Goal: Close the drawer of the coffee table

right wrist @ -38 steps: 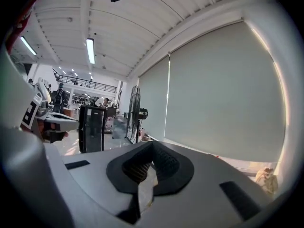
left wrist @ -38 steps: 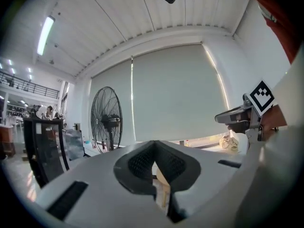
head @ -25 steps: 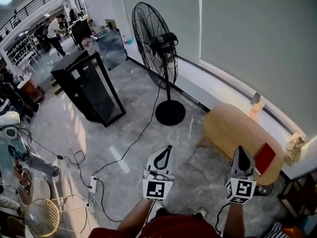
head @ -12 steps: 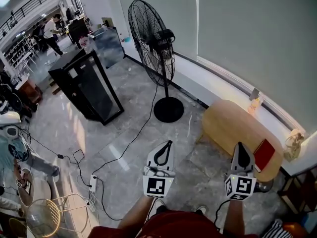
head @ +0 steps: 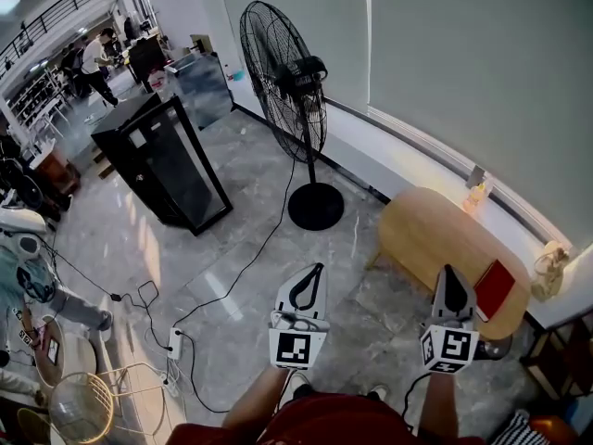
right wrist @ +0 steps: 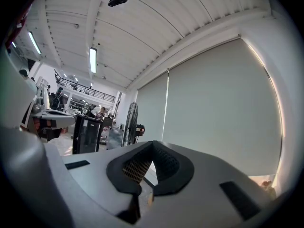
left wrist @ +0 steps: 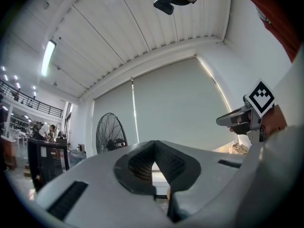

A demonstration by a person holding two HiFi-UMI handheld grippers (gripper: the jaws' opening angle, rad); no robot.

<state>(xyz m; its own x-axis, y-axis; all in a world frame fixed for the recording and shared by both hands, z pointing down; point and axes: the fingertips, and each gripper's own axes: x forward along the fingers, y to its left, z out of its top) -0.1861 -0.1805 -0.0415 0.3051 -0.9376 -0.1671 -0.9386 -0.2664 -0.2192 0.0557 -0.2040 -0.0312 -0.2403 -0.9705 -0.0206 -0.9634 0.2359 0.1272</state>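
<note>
The coffee table (head: 435,239) is a light wooden oval at the right, by the wall ledge; no drawer shows in any view. My left gripper (head: 317,268) hangs in the air over the marble floor, left of the table, its jaws shut on nothing. My right gripper (head: 450,270) hovers over the table's near edge, also shut and empty. In the left gripper view my left gripper (left wrist: 153,142) has its tips together, and the right gripper (left wrist: 237,120) shows at the right. In the right gripper view my right gripper (right wrist: 152,143) has its tips meeting too.
A red book (head: 494,295) lies on the table's right end. A tall pedestal fan (head: 287,82) stands behind the table, and its cord runs to a power strip (head: 174,343). A black cabinet (head: 167,160) stands at the left. A wire chair (head: 79,406) sits at the bottom left.
Only the head view shifted slightly after the earliest frame. Both grippers keep their places and stay shut.
</note>
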